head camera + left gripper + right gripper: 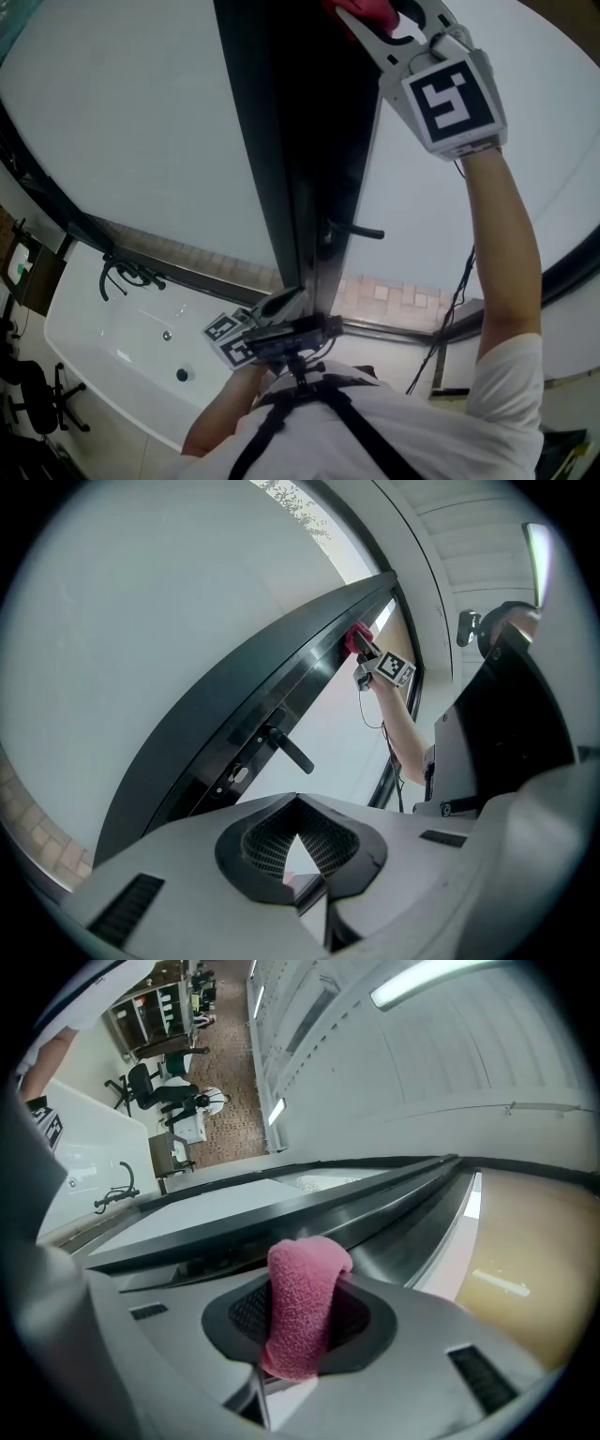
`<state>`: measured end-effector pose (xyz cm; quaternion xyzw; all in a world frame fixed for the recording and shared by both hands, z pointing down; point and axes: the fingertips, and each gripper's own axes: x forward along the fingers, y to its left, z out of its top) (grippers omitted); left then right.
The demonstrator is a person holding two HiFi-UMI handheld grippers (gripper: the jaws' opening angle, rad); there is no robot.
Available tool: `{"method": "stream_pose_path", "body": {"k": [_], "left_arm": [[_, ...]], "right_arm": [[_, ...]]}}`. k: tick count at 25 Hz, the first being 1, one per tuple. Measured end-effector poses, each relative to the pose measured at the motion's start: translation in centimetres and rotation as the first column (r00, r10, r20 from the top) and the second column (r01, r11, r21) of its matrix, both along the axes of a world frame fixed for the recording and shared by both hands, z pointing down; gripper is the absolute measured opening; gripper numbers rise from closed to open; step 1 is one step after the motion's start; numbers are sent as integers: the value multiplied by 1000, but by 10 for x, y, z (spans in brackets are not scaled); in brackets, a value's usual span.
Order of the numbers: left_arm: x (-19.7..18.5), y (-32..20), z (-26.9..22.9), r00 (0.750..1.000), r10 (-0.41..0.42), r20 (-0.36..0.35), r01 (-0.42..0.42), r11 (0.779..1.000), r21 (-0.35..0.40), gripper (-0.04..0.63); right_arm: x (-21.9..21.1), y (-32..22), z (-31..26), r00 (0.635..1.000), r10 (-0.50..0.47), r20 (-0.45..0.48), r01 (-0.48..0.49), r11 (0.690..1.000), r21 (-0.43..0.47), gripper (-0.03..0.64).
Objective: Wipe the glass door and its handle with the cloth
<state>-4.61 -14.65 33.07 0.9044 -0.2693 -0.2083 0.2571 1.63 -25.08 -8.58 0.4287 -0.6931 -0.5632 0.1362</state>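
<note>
While the person's right arm stretches upward, the right gripper [382,15] sits high against the dark frame [281,141] of the glass door [159,122]. Its jaws are clamped on a folded pink cloth [302,1307]. In the right gripper view the cloth stands upright between the dark pads, its rounded top poking out toward the frame's edge (whether it actually touches the frame cannot be told). In the head view the cloth [361,9] shows only as a pink scrap at the top edge of the picture.

The black lever handle [354,230] juts out from the frame well below the cloth, and neither gripper touches it. The left gripper [281,309] is held low, close to the person's chest and just beside the foot of the frame. Its own view shows the jaws drawn together with nothing between them. That view also looks up along the door at the handle [286,747] and at the right gripper [364,658] far above.

A white tub [122,342] with a black tap [127,274] lies beyond the glass at lower left.
</note>
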Motion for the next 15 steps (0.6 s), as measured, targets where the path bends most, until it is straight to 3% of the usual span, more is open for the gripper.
{"method": "stream_pose_path", "body": {"k": [15], "left_arm": [[4,7,6,1000,11,7,-10,999,-31,-8]], "right_arm": [[0,0,41,1000,-5,-10,5,999,-47,97]]}}
